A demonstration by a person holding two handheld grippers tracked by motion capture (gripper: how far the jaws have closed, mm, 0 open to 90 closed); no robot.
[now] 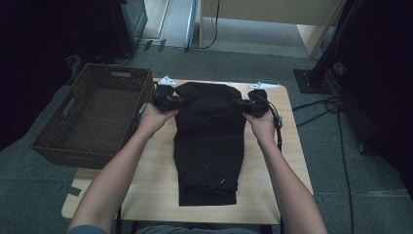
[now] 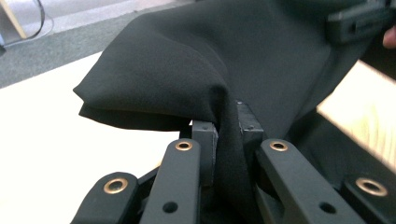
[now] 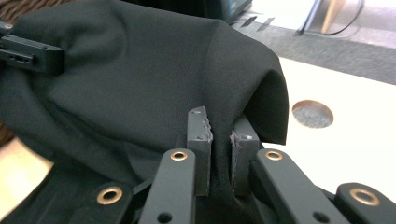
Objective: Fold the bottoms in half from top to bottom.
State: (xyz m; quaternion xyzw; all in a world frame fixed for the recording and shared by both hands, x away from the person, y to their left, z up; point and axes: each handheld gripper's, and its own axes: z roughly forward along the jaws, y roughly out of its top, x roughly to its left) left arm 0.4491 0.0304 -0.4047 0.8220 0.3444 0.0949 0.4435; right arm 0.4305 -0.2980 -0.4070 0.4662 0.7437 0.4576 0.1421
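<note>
The black garment (image 1: 208,146) lies down the middle of the tabletop (image 1: 277,195), already folded into a long narrow strip running from 6 o'clock to 12 o'clock. Its far end is lifted off the wood and humped up, while the near end rests flat close to my edge. I have the left hand-held gripper (image 1: 165,102) pinching the cloth at the strip's far left corner; in the left gripper view the fabric (image 2: 224,70) passes straight between the two pads, which press on it. The right hand-held gripper (image 1: 251,105) does the same at the far right corner, its jaws pressed together on a fold of cloth (image 3: 140,84).

As I judge it, the lengthwise folds are done and I am partway into the crosswise fold: the raised end must come toward 6 o'clock and be laid on the near half. The wicker basket (image 1: 92,114) waits at 9 o'clock, just beside the tabletop, probably the garment's destination.
</note>
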